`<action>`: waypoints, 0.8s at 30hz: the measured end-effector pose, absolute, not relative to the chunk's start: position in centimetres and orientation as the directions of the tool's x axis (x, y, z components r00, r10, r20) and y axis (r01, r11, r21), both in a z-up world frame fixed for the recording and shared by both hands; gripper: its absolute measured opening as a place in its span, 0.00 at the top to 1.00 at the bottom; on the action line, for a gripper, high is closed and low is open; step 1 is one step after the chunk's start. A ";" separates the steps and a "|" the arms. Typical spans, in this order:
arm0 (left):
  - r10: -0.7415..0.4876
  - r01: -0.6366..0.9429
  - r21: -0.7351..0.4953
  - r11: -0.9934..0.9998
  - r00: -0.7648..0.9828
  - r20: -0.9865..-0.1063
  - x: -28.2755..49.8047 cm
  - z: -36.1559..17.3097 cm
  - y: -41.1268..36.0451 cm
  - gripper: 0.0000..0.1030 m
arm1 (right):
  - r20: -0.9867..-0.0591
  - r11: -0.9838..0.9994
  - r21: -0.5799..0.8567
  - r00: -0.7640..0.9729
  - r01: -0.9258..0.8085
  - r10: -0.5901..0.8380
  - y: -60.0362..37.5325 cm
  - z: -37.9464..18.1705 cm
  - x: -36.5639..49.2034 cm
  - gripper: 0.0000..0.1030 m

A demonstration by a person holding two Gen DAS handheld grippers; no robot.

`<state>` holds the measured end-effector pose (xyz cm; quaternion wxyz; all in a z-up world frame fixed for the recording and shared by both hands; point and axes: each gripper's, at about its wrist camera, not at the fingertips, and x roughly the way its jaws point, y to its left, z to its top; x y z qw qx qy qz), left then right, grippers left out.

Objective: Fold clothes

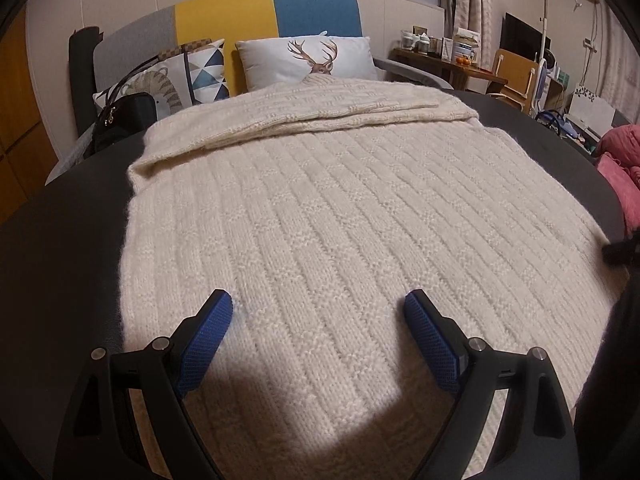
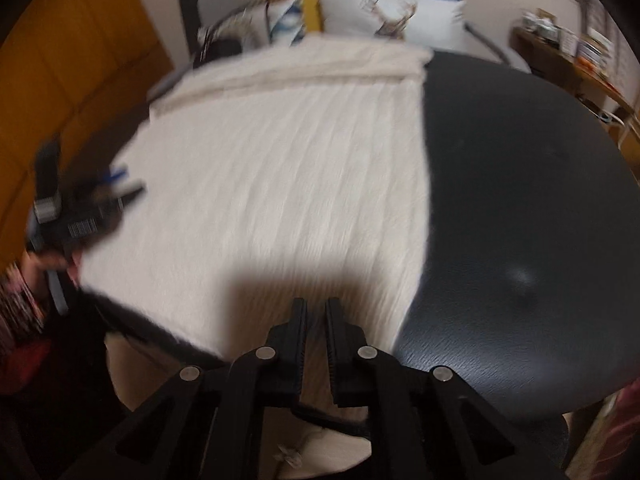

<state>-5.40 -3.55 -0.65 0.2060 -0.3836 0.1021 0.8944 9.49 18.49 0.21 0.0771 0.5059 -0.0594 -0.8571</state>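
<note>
Unbranded, the cream sweater [image 1: 320,220] lies under wide-open left tongs [image 1: 318,308]; right tongs [image 2: 316,312] nearly closed, empty.

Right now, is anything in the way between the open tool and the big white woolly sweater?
No, nothing visible is. The left tool hangs open right over the cream ribbed knit sweater spread on the round black table, with only bare knit under its blue fingers.

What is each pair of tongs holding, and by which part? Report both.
Left tongs: nothing; they stand wide open over the cream sweater. Right tongs: nearly closed at the sweater's near edge; the blur hides whether they pinch it.
</note>
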 end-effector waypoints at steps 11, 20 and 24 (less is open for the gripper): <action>0.292 -0.445 0.021 -0.895 -0.623 -0.726 -5.4 -0.7 -3.5 0.12 | -0.803 -0.944 0.324 -0.510 0.058 -0.307 19.3 1.6 7.3 0.89; 0.297 -0.443 0.014 -0.896 -0.624 -0.723 -5.3 -0.7 -3.7 0.12 | -0.854 -0.955 0.210 -0.436 0.211 -0.284 12.4 -0.3 5.5 0.89; 0.298 -0.443 0.013 -0.896 -0.625 -0.721 -5.3 -0.7 -3.8 0.12 | -0.857 -0.943 0.256 -0.401 0.212 -0.323 13.2 -0.6 8.4 0.89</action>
